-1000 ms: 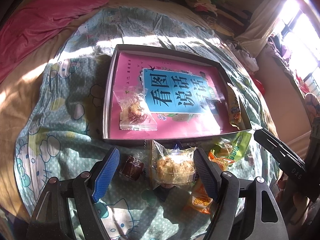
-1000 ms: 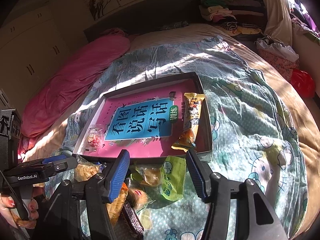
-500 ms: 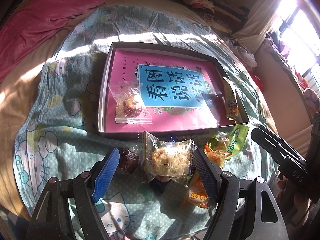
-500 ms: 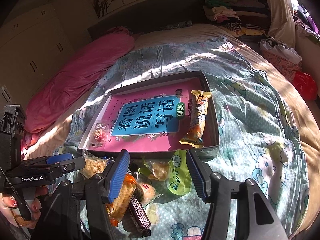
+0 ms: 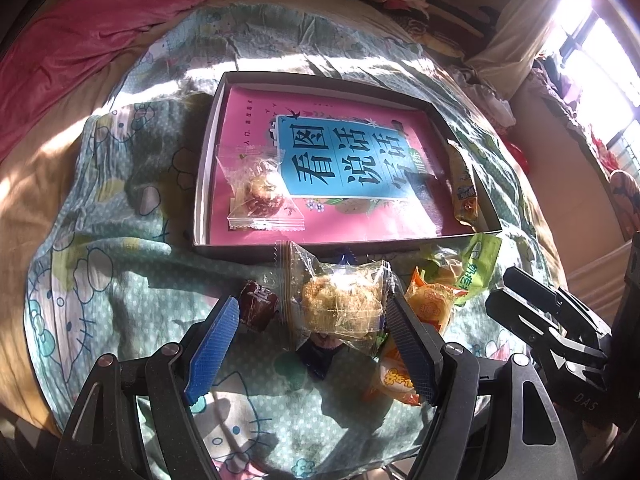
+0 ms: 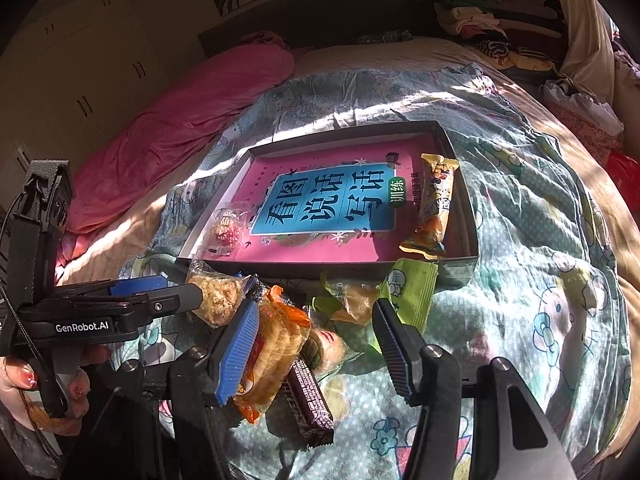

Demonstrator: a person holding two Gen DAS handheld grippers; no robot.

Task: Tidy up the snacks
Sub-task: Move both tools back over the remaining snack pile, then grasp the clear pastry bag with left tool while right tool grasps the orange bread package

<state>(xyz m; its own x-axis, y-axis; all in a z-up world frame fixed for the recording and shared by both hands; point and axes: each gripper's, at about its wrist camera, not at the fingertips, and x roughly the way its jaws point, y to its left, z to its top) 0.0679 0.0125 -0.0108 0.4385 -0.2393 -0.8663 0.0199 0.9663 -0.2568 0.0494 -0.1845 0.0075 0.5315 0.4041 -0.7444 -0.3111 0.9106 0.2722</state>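
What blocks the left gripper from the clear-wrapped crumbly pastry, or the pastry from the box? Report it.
Nothing visible blocks either. The left gripper stands open around the clear-wrapped pastry, with only bedspread and neighbouring snacks alongside. The box lies just beyond, its low near wall the only thing to lift over.

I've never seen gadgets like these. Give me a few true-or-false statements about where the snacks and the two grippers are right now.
1. The shallow box already holds two snacks. True: a clear-wrapped pastry and a yellow snack bar.
2. The green packet lies inside the box. False: it lies outside, by the box's near wall.
3. The left gripper is clamped on a snack. False: its jaws stand open.
4. A pink book lies in the box. True.
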